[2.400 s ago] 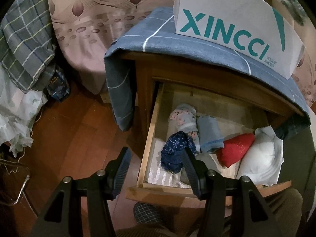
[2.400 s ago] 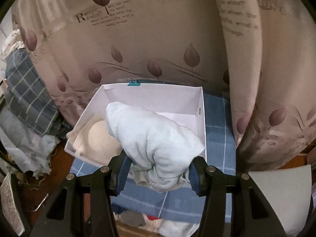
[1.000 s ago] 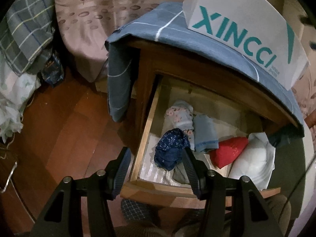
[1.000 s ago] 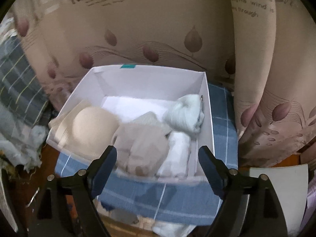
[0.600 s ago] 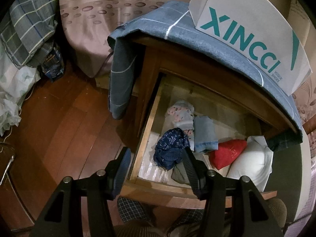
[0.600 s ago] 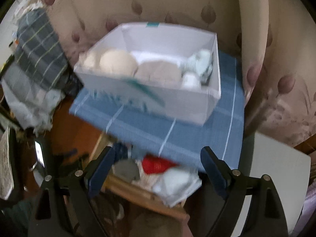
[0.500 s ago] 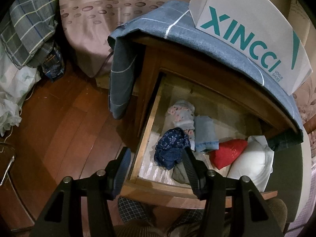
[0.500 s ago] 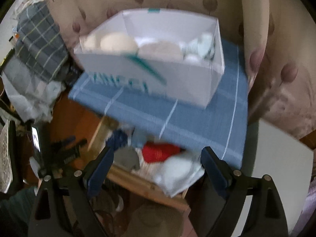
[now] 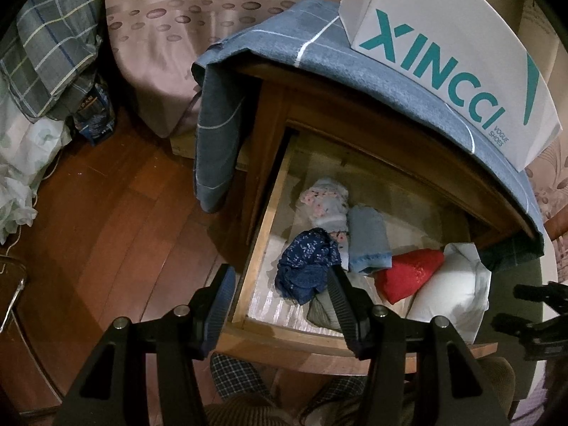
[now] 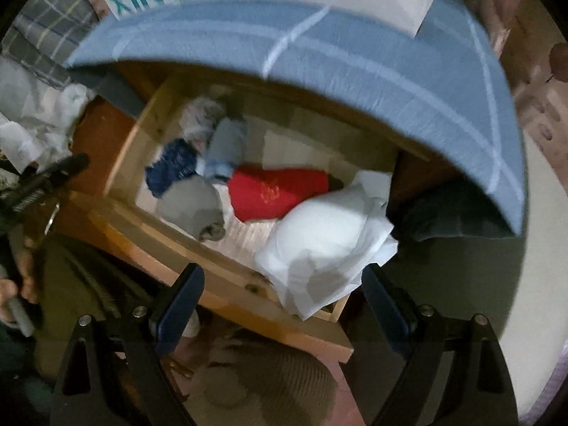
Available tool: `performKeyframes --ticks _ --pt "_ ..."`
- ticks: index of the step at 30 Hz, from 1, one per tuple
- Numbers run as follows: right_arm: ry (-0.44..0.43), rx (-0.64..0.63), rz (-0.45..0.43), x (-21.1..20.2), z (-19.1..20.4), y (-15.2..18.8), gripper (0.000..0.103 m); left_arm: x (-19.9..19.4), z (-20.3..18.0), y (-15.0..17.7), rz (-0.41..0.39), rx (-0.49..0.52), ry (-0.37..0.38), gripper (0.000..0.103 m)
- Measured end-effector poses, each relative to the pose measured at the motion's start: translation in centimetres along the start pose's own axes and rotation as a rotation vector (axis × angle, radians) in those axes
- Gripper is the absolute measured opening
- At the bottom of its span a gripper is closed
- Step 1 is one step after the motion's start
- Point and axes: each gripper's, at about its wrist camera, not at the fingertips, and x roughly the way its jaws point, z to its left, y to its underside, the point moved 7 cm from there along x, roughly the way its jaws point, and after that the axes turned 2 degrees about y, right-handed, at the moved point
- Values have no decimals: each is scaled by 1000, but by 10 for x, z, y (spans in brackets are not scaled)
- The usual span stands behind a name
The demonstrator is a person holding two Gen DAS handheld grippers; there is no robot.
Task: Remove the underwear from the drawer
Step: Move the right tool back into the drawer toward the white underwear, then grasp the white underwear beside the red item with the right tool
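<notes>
On top of the wooden nightstand (image 9: 312, 113), over a blue checked cloth (image 9: 291, 35), sits a white shoe box (image 9: 443, 10) printed "XINCCI" in teal, with small "VOGUE SHOES" lettering at its lower right corner. Same logo partly legible in right wrist view, blurred.

Drawer (image 9: 262, 234) pulled out below. Contents, left to right: floral-print roll (image 9: 325, 200) at the back, navy patterned underwear (image 9: 307, 266) in front of it, light blue folded piece (image 9: 367, 243) just beside, grey roll (image 10: 191, 206) near the front wall, red piece (image 10: 277, 191) with a small gold emblem (unreadable), white bundle (image 10: 326, 241) at the right end, draped over the drawer's front rim.

Left claw (image 9: 280, 305): half spread, empty, hovering over the drawer's front left corner; right finger overlaps the navy underwear in view, contact not determinable.

Right claw (image 10: 282, 303): spread wide, empty, pointing down above the drawer front, white bundle just ahead between the fingers, not gripped. Frame motion-blurred.

Person's hand (image 10: 14, 291) visible at the left edge of right wrist view. Wood plank floor (image 9: 106, 230).
</notes>
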Motion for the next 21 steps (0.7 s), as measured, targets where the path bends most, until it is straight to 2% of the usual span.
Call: performKeyframes --ticks 6,15,21 --pt "30 -35 51 36 1 -5 88 2 0 -1 6 -6 6 55" --pt "161 -219 77 73 15 -17 90 5 0 -1 19 -17 19 55" --pt "205 -274 127 98 16 -21 94 7 -1 -2 29 -18 26 55"
